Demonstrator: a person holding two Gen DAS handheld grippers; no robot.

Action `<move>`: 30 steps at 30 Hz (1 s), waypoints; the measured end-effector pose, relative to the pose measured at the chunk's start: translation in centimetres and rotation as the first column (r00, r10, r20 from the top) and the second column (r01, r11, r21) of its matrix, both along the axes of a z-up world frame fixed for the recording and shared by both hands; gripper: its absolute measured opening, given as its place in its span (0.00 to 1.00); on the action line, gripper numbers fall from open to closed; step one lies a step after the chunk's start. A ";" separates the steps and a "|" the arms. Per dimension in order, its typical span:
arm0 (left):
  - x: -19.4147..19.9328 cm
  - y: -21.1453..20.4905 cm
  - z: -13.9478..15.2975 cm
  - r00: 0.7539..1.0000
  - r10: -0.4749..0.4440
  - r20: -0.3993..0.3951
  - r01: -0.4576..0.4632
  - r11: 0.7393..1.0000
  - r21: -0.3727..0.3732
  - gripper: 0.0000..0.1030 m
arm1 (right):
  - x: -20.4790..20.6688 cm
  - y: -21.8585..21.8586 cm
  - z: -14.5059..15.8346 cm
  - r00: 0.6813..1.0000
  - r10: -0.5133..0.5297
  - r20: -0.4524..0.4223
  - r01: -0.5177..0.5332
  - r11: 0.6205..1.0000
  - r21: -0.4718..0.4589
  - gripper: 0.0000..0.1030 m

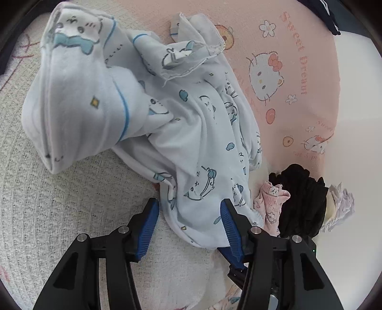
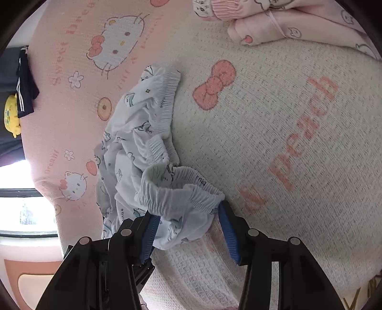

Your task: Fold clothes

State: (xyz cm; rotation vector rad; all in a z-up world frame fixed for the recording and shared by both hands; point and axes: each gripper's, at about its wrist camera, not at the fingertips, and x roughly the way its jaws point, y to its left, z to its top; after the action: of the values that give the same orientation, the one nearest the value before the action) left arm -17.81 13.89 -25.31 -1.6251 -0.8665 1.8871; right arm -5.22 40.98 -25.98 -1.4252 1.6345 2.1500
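Observation:
A crumpled light-blue cartoon-print garment [image 1: 148, 102] lies on the bed blanket [image 1: 59, 202]. In the left wrist view my left gripper [image 1: 189, 207] is open, its blue-padded jaws on either side of the garment's lower hem. In the right wrist view light-blue print trousers with an elastic waistband [image 2: 152, 147] lie bunched on the blanket [image 2: 274, 143]. My right gripper [image 2: 188, 212] is open, jaws straddling the waistband's near end. Whether the cloth touches the pads I cannot tell.
A pink garment [image 1: 271, 202], a black one [image 1: 302, 200] and a white crumpled one [image 1: 341, 205] lie to the right in the left wrist view. A pink print garment [image 2: 286, 21] lies at the top of the right wrist view. Dark clothing [image 2: 23, 88] is at the left edge.

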 end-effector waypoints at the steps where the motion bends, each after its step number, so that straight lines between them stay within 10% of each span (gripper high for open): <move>1: 0.0 0.1 -0.1 1.000 0.002 -0.001 -0.002 1.000 0.004 0.49 | -0.2 0.0 0.1 1.000 0.007 -0.015 -0.007 1.000 0.011 0.48; 7: 0.0 0.0 -0.5 0.999 0.031 -0.009 -0.031 0.999 0.042 0.49 | -1.0 -0.5 0.7 0.997 0.075 -0.013 -0.072 0.985 0.154 0.20; 18: -0.3 0.7 0.0 1.000 0.008 -0.018 -0.008 1.000 -0.003 0.49 | -0.7 -1.6 5.1 0.990 0.122 -0.068 -0.089 0.924 0.371 0.11; 30: -0.6 1.3 -0.1 0.999 0.041 -0.027 -0.040 0.999 0.021 0.46 | 0.1 -0.2 7.3 0.985 0.127 -0.117 -0.086 0.949 0.303 0.04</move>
State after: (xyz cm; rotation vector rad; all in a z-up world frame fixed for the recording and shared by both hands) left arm -18.42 15.17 -25.40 -1.5766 -0.9109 1.9175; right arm -5.08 40.82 -18.69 -1.3305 1.2221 2.4739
